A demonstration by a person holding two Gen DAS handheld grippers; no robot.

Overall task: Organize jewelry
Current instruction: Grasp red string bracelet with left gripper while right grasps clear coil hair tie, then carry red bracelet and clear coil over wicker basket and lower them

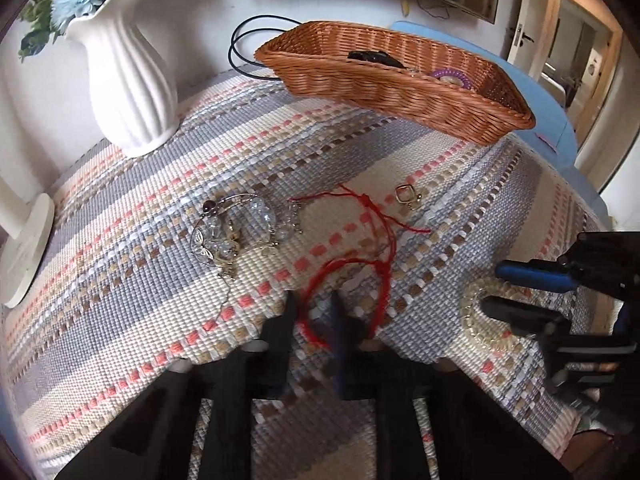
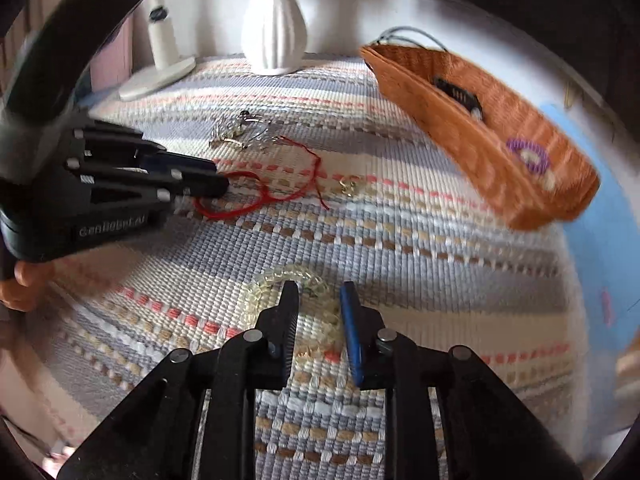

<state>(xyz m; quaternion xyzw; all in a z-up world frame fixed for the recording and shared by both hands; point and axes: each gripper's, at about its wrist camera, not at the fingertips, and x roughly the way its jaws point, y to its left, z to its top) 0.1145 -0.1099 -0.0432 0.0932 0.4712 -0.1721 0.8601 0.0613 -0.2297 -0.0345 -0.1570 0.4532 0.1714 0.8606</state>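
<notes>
A red string bracelet (image 1: pixel 352 280) lies on the striped cloth; my left gripper (image 1: pixel 314 304) is open, its fingers straddling the near edge of the red loop. It also shows in the right wrist view (image 2: pixel 216 184) beside the red string (image 2: pixel 256 196). My right gripper (image 2: pixel 318 294) is open around a clear coil hair tie (image 2: pixel 260 292), also seen in the left wrist view (image 1: pixel 476 312). A pile of clear bead and silver jewelry (image 1: pixel 232 236) and a small gold ring (image 1: pixel 406 196) lie further out. The wicker basket (image 1: pixel 400 92) holds a black clip and a purple coil tie (image 2: pixel 524 156).
A white ribbed vase (image 1: pixel 124 80) with blue flowers stands at the back left. A white lamp base (image 1: pixel 24 252) sits at the left edge. A black cable (image 1: pixel 240 48) loops behind the basket. The table's edge falls off at the right.
</notes>
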